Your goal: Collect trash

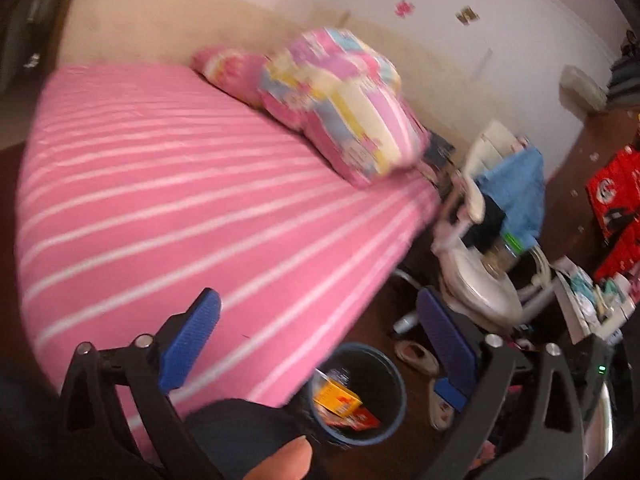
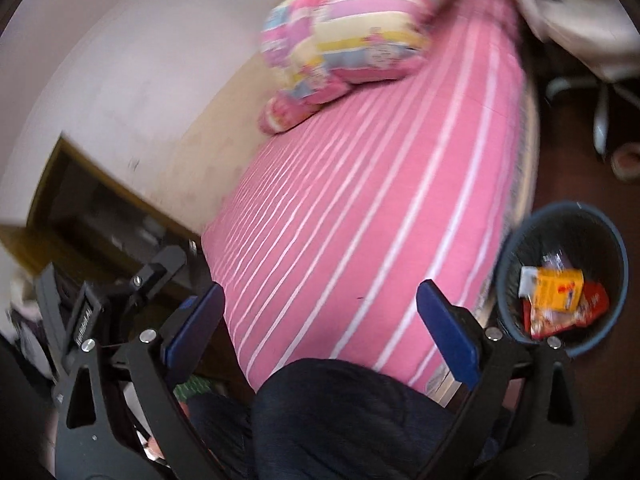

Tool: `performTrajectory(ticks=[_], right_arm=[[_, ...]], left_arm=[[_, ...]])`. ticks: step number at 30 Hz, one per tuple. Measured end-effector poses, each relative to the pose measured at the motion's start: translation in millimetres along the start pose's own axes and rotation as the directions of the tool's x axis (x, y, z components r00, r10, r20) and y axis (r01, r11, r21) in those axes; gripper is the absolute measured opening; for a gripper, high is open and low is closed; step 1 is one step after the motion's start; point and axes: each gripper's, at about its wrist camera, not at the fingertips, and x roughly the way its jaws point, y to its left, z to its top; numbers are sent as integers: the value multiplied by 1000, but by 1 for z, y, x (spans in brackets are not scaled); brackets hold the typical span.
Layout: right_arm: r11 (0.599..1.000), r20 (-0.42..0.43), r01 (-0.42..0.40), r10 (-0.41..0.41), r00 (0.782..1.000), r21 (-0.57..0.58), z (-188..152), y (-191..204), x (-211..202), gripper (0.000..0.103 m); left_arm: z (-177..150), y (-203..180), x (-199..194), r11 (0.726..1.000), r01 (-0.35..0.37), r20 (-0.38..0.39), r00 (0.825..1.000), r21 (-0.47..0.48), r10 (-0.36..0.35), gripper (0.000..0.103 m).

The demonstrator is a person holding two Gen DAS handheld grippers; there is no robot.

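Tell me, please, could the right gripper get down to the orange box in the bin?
Probably yes: the bin stands open-topped beside the bed, the orange box lies on top, and the right gripper is empty, jaws wide.

Left tongs (image 1: 320, 332) spread wide, empty, right tongs (image 2: 320, 324) likewise, both angled downward

Left wrist camera looks down along its fingers across the bed (image 1: 160, 184), bin (image 1: 360, 392) at 6 o'clock, close. Right wrist camera, rolled, faces the same bed (image 2: 360, 220), bin (image 2: 560, 276) at 3 o'clock. Shared: bed, pillows (image 1: 336, 104), bin.
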Motion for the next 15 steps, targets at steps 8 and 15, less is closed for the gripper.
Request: performTrajectory(ticks=[8,15], right_arm=[[950,11,78,-78,997,-302,-32,74,36,98],[885,31,124,-124,992,-450,-55,115,77,97]], left_arm=[[8,61,-45,982,-184,100,977,-38,187,98],[4,110,-68,959,-267,148,949,-100,280,98]])
